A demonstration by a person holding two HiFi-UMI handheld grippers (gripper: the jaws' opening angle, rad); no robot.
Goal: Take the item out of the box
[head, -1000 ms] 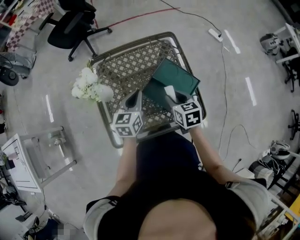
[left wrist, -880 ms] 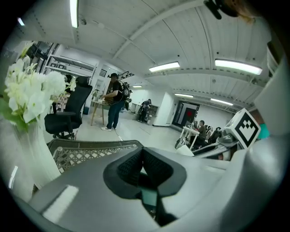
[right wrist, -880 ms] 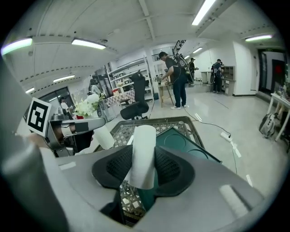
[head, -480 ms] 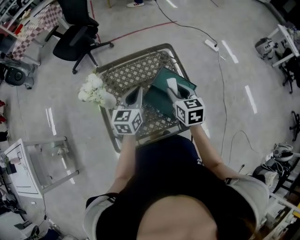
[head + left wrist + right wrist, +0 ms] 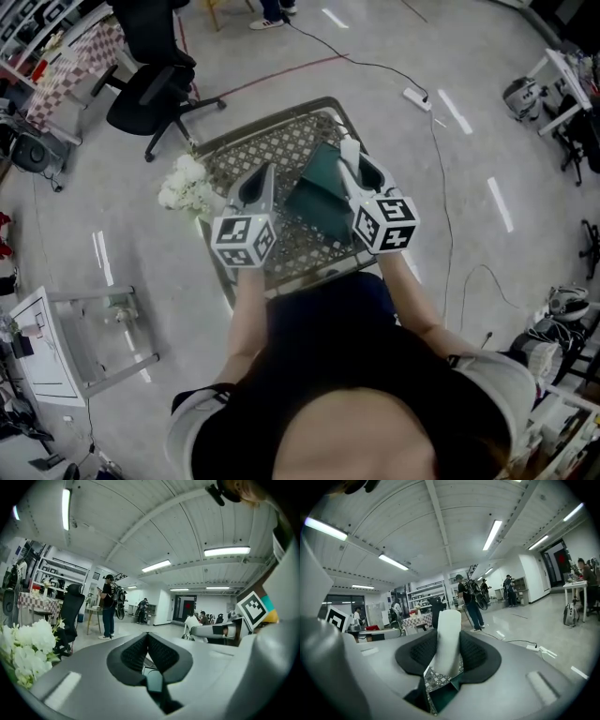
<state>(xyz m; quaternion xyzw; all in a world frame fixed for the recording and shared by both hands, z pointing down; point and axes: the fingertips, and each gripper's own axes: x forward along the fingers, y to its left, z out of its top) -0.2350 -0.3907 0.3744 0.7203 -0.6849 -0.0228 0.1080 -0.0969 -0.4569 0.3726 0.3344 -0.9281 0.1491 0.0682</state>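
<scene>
Dark green box (image 5: 317, 195) lies open on the lattice-top table (image 5: 267, 145), its interior plain dark green in the head view, with white flowers (image 5: 187, 186) at the table's left edge. The white cylindrical item (image 5: 449, 627) is out of the box and above it, clamped upright between the right gripper's (image 5: 353, 164) pads. The left gripper (image 5: 147, 638) has its jaws together on nothing. Only the right gripper view shows the grip itself, with a box corner and lattice below the item.
</scene>
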